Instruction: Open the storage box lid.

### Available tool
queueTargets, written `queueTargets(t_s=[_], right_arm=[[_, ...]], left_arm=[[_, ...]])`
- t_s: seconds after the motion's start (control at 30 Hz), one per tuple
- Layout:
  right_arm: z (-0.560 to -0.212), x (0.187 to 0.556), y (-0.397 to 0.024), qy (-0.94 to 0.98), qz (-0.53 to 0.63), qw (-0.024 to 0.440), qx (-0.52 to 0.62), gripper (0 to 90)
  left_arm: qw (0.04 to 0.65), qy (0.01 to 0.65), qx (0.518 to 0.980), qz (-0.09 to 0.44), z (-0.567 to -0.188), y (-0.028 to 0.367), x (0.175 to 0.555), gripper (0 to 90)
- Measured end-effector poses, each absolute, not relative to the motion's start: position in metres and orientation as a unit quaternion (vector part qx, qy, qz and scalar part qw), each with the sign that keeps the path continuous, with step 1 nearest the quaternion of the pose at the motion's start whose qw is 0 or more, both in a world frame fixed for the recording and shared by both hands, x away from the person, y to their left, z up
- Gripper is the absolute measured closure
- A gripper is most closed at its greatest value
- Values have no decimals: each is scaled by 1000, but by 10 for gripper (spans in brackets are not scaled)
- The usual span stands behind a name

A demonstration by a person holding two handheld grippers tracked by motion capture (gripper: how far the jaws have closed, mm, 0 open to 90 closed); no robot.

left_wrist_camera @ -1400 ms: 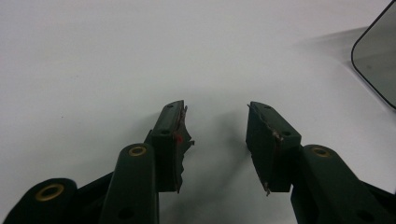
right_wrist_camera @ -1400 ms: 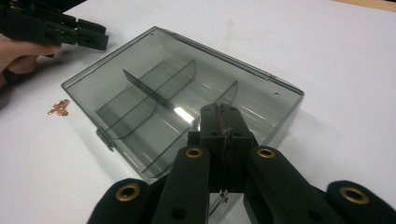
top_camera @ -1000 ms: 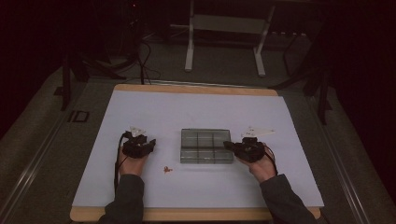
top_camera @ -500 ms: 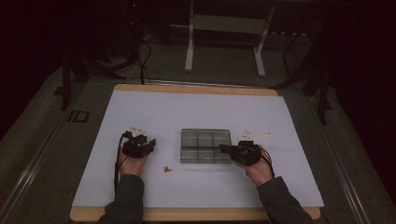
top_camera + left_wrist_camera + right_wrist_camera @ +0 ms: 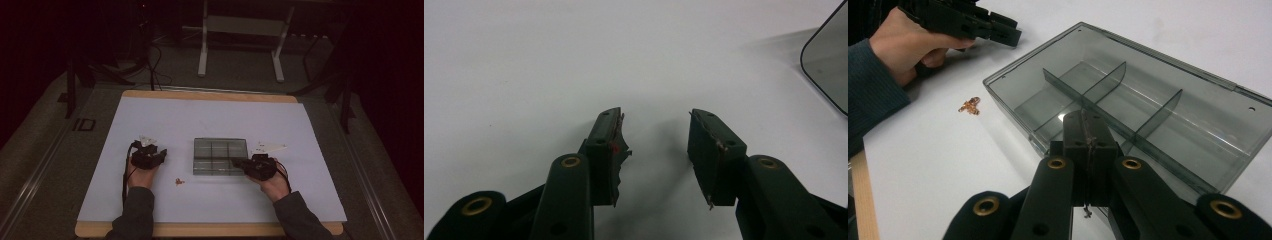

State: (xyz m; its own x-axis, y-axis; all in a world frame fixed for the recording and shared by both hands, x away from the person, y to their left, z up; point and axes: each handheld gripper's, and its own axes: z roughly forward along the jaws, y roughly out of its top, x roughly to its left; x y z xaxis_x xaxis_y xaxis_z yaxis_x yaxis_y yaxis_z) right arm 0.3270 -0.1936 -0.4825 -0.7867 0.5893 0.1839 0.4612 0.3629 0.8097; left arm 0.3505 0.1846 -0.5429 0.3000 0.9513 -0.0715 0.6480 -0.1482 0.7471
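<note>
the clear divided box (image 5: 220,156) sits mid-worktop, nearer the front edge than the back, its compartments apparently empty. the right hand-held gripper (image 5: 244,162) is at the box's front right corner with its jaws clenched together on nothing, tips just over the near wall. the left hand-held gripper (image 5: 159,155) rests well apart to the left, jaws released and empty. a small coppery clump (image 5: 177,181) lies between them near the front edge. probably the aim is loading that clump; approach it low and level, jaws straddling it, and close gently, since such small bits skid easily.
</note>
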Motion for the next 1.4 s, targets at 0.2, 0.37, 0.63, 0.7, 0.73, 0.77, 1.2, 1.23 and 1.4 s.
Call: queueTargets(t_s=[0.2, 0.37, 0.63, 0.7, 0.73, 0.77, 1.2, 1.23, 1.4], right_arm=[[-483, 326, -193, 823, 466, 66, 317, 900], [-485, 324, -190, 825, 467, 61, 314, 900], [-489, 323, -187, 830, 463, 59, 305, 900], [-491, 323, -186, 831, 462, 58, 305, 900], [-492, 323, -185, 832, 460, 57, 306, 900], [-493, 323, -184, 832, 459, 56, 305, 900], [-509, 314, -173, 845, 449, 42, 288, 900], [-511, 313, -172, 847, 446, 39, 287, 900], [-517, 311, -169, 850, 439, 34, 288, 900]], left_arm=[[350, 550, 726, 217, -543, 184, 351, 574], [349, 550, 727, 217, -543, 184, 350, 574], [347, 549, 728, 220, -543, 184, 350, 578], [347, 548, 728, 220, -543, 184, 350, 578], [347, 548, 729, 220, -543, 184, 350, 578], [347, 548, 728, 220, -543, 184, 350, 578], [348, 550, 727, 219, -543, 184, 350, 580], [349, 550, 726, 219, -543, 184, 350, 579], [349, 550, 726, 219, -543, 184, 350, 579]])
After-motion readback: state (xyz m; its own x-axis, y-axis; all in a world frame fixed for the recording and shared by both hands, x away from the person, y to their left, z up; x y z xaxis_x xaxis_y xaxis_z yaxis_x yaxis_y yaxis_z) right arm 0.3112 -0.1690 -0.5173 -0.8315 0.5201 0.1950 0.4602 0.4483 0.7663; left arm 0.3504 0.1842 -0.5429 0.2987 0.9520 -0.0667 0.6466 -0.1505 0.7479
